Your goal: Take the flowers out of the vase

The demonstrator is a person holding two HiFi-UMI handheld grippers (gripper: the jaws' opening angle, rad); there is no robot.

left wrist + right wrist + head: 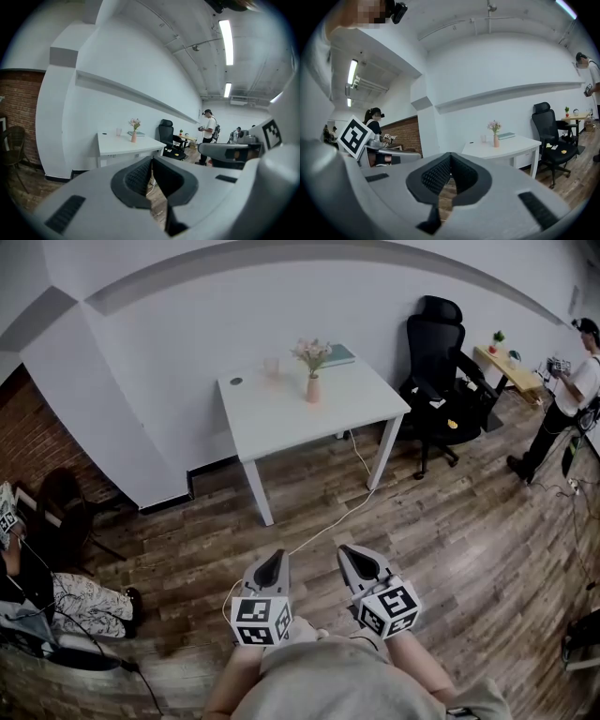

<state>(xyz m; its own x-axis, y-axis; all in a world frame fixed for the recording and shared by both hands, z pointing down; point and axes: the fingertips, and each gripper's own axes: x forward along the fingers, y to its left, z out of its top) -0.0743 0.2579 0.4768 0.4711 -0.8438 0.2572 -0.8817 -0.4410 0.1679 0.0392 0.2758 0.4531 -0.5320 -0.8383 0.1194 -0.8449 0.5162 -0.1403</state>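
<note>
One vase (313,389), one bunch of flowers (311,352), one table (281,418), one glass (271,367), one book (339,355). Two grippers: left gripper (277,556) and right gripper (344,550) both have jaws pressed together, nothing between them, touching nothing, well apart from the table. The vase stands upright toward the table's far edge, between glass and book; the flowers are in it, stems vertical, blooms up.

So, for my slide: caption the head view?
Left gripper and right gripper, shut and empty, face a table bearing flowers in a vase.

Even cool light from ceiling strip lamps (226,42); strong fisheye bending, dark corners.
</note>
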